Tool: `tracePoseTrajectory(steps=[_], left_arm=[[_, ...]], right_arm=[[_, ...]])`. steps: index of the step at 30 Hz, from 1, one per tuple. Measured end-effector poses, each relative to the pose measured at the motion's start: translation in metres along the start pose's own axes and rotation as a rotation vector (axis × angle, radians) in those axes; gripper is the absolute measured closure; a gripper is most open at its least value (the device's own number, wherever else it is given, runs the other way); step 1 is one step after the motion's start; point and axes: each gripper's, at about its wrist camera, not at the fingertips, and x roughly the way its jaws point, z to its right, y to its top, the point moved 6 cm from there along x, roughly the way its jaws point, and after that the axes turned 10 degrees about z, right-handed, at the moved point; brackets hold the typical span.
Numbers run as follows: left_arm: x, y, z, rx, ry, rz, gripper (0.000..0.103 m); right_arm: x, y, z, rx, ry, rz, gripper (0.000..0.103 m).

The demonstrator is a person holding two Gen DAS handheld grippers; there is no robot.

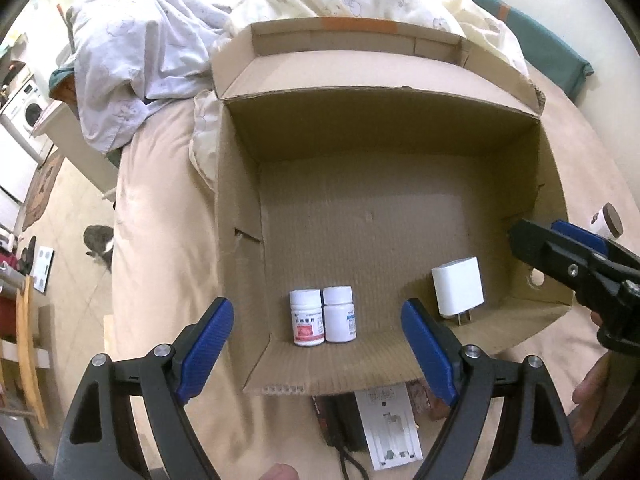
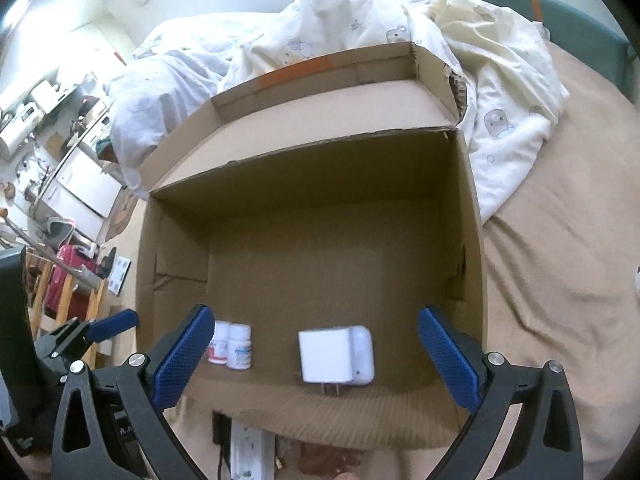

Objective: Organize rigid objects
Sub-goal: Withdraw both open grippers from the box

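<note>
1. The left gripper [image 1: 316, 342] hangs over the near-left corner of the cardboard box [image 1: 400, 152], its jaws spread wide and holding nothing. If it drops straight down, one blue pad could catch the box's near wall and shove the whole box across the bed sheet [image 1: 160, 280], which looks soft and offers little grip.
2. Two white pill bottles [image 1: 322, 316] stand upright and touching in the near-left part of the box floor. They look light and top-heavy, so a sideways brush from a finger would likely topple one into the other and send both rolling.
3. The white charger [image 2: 336, 356] stands just right of the bottles, near the near wall, prongs pointing down. Propped like that it seems unsteady, and a nudge to the box may tip it flat.
4. The right gripper [image 2: 316, 356] hovers above the charger with jaws spread and empty. Closing on the smooth casing off-centre could squirt it out.
5. Outside the box, a white panel and dark items [image 1: 384, 428] lie under the near flap; reaching for them may lift or drag that flap.
6. Far right on the sheet, a brown-lidded jar [image 1: 608, 220] lies close to the right gripper's arm and could be knocked away.
</note>
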Motion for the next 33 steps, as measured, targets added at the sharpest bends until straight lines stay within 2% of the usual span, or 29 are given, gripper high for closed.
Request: tracePoseTrajectory(steps=[12,21,24,33], left_arm=[[-0.025,-0.027,-0.021,-0.07,0.003,-0.003,0.019],[-0.038,-0.043,-0.027,-0.074,0.029,0.022,0.018],[-0.039,-0.048,-0.028,-0.069,0.032,0.023,0.004],[-0.028,-0.07,-0.036,-0.117,0.034,-0.048,0.004]], right_arm=[[-0.029,-0.013,0.012,0.013,-0.051,0.015,0.0],[-0.046,-0.04,0.006,-0.022,-0.05,0.003,0.0],[-0.052,-0.05,0.005,-0.05,-0.057,-0.001,0.0],[-0.063,-0.075,0.016,-0.058,-0.074,-0.028,0.0]])
